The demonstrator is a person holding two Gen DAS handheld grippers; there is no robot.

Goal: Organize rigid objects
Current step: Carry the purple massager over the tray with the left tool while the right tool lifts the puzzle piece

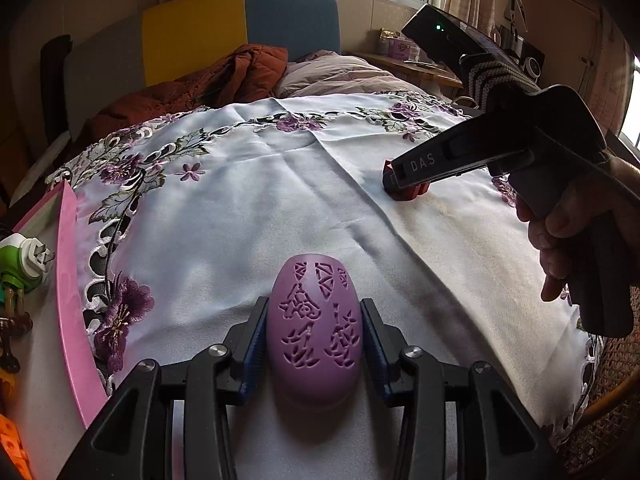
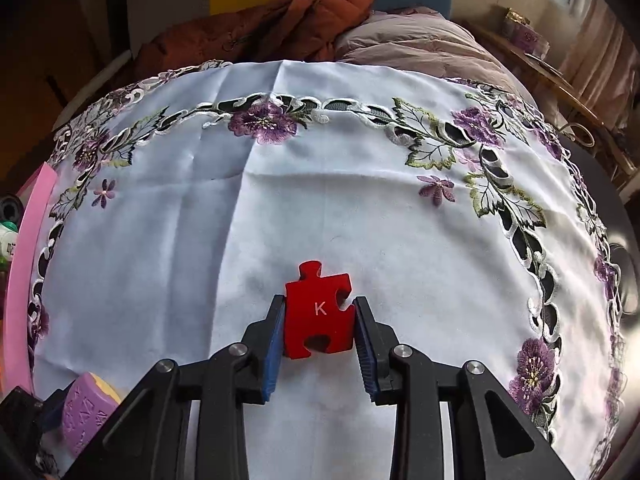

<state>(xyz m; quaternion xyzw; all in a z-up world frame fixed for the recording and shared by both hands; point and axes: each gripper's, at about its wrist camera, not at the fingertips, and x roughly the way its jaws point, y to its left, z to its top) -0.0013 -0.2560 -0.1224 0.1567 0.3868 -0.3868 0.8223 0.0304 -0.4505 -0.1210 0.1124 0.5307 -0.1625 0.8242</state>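
A purple oval block with carved patterns [image 1: 315,330] sits between the pads of my left gripper [image 1: 315,336], which is shut on it just above the white embroidered cloth [image 1: 248,208]. The block also shows at the lower left of the right wrist view [image 2: 86,412]. A red puzzle piece marked K [image 2: 319,314] rests on the cloth between the pads of my right gripper [image 2: 319,330], which is shut on it. In the left wrist view the right gripper [image 1: 394,184] is at the right, on the red piece [image 1: 412,192].
A pink tray [image 1: 70,280] lies along the cloth's left edge, with a green and white toy [image 1: 22,260] and an orange piece [image 1: 12,452] inside. A bed with a rust jacket [image 1: 208,80] lies behind. A wicker chair [image 1: 608,392] stands at the right.
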